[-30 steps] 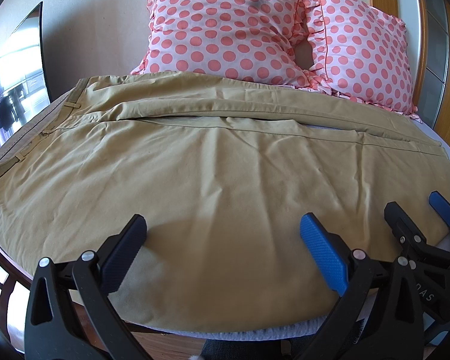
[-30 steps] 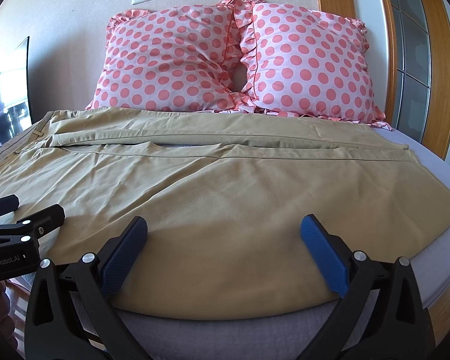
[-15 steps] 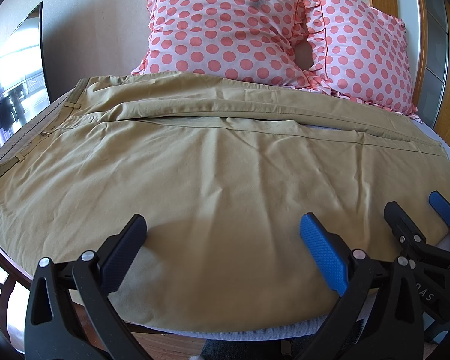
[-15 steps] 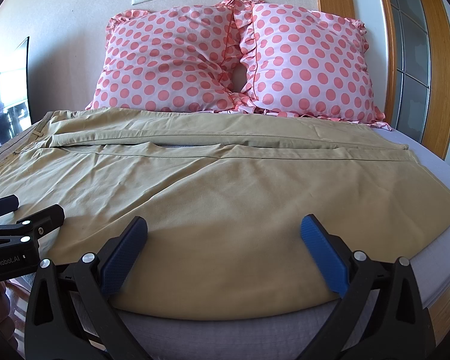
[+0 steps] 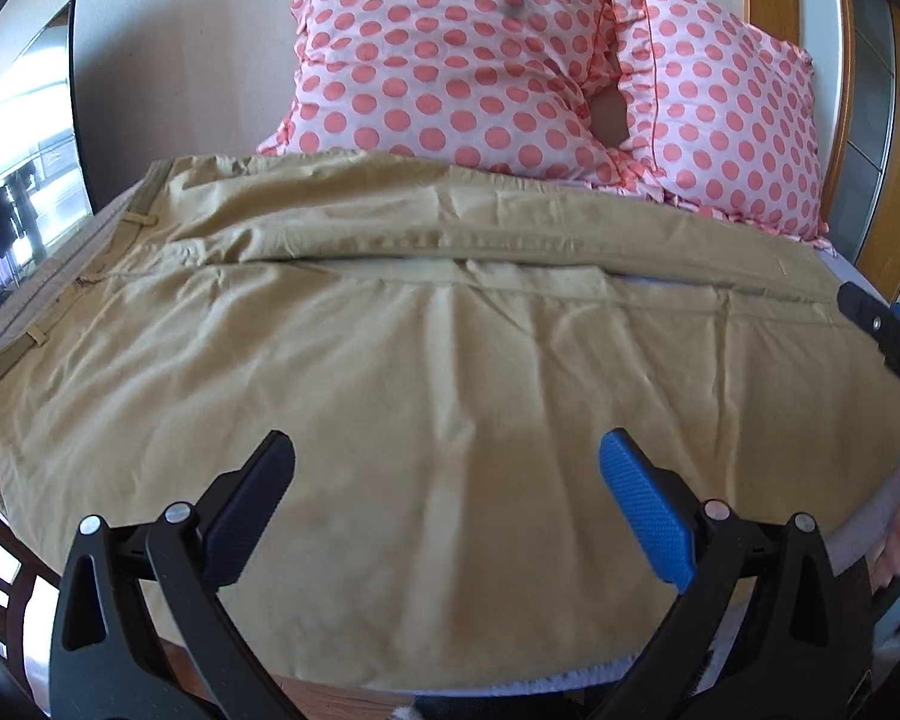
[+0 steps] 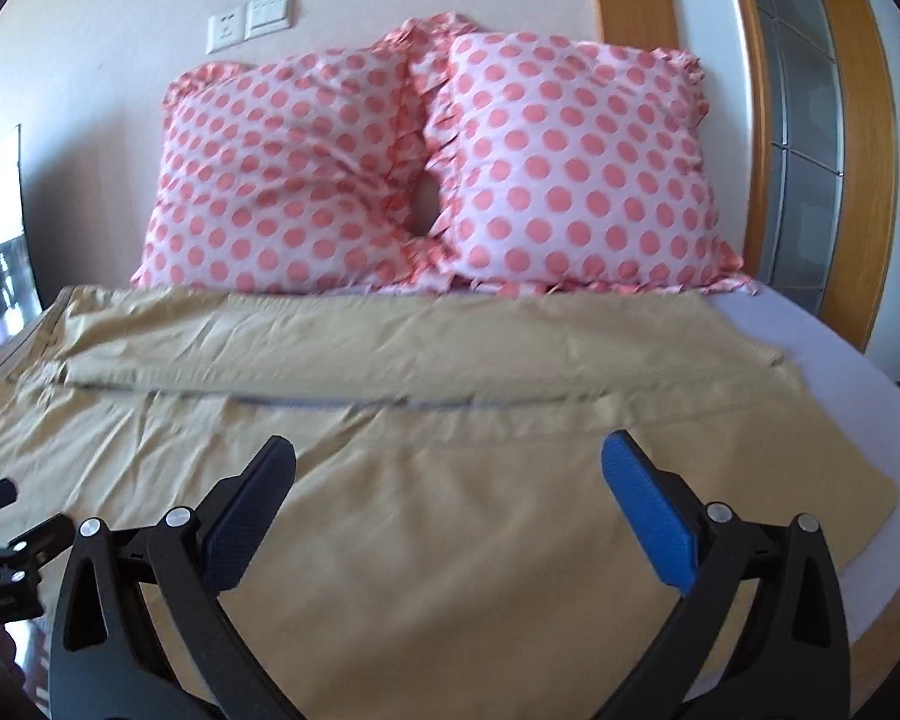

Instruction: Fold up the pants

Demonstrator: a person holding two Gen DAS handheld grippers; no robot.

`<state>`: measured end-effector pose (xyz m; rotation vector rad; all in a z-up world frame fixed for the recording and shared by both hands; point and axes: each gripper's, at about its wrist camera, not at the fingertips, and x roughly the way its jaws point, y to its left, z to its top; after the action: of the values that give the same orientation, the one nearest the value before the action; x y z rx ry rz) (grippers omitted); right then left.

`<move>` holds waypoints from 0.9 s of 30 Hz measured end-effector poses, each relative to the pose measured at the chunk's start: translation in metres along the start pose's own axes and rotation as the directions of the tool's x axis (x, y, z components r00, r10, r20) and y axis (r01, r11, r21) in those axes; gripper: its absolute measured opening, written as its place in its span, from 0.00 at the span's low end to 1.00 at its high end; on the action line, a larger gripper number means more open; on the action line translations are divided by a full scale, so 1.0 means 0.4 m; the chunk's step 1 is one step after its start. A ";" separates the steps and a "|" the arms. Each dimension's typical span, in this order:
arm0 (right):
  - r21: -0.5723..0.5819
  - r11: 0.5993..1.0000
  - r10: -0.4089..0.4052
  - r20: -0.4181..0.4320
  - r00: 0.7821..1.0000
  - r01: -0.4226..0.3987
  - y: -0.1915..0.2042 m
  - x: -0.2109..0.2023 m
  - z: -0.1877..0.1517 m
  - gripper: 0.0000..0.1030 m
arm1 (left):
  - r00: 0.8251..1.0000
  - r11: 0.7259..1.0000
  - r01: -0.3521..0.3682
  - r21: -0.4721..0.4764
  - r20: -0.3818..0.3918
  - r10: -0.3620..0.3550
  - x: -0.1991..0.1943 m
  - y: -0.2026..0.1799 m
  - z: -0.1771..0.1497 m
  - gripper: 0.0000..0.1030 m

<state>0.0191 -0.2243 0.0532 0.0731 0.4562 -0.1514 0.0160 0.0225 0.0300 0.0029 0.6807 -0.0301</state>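
Tan pants lie spread sideways across the bed, waistband at the left, leg hems at the right. The two legs lie side by side with a narrow gap between them. My left gripper is open and empty, over the near leg close to the bed's front edge. My right gripper is open and empty, over the near leg further in and to the right. Its finger also shows at the right edge of the left wrist view.
Two pink polka-dot pillows lean against the wall behind the pants. The lilac sheet shows at the right of the bed. A wooden door frame stands at the right, a dark screen at the left.
Both grippers have moved forward over the pants. The right gripper moved furthest, up and in toward the legs' far side. Both stay open.
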 end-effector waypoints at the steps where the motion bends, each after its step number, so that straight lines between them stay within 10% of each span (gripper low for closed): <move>1: 0.016 0.999 -0.044 -0.013 0.999 0.044 -0.029 0.027 0.042 0.99 | 1.000 1.000 -0.017 -0.002 0.026 0.017 -0.005 0.011 0.026 0.98; 7: 0.204 0.945 -0.205 -0.236 0.950 0.255 -0.244 0.337 0.232 0.98 | 0.985 0.989 -0.141 -0.032 0.098 0.144 0.032 0.076 0.161 0.98; 11: 0.355 0.842 -0.255 -0.403 0.879 0.407 -0.409 0.549 0.283 0.67 | 0.978 0.981 -0.176 -0.077 0.102 0.183 0.081 0.133 0.204 0.98; 17: 0.418 0.719 -0.309 -0.522 0.795 0.555 -0.526 0.721 0.292 0.64 | 0.996 0.980 0.057 -0.191 0.079 -0.043 0.137 0.203 0.206 0.98; 22: 0.300 0.713 -0.408 -0.557 0.723 0.633 -0.534 0.797 0.289 0.65 | 0.990 0.957 0.138 -0.256 0.023 -0.136 0.180 0.224 0.204 0.98; 27: 0.262 0.799 -0.385 -0.468 0.795 0.541 -0.508 0.772 0.259 0.24 | 0.984 0.944 0.178 -0.279 0.022 -0.179 0.189 0.232 0.202 0.98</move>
<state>0.3051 -0.4755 0.0016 0.3851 0.8446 -0.7398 0.1282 0.1123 0.0443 -0.3325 0.6828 -0.1084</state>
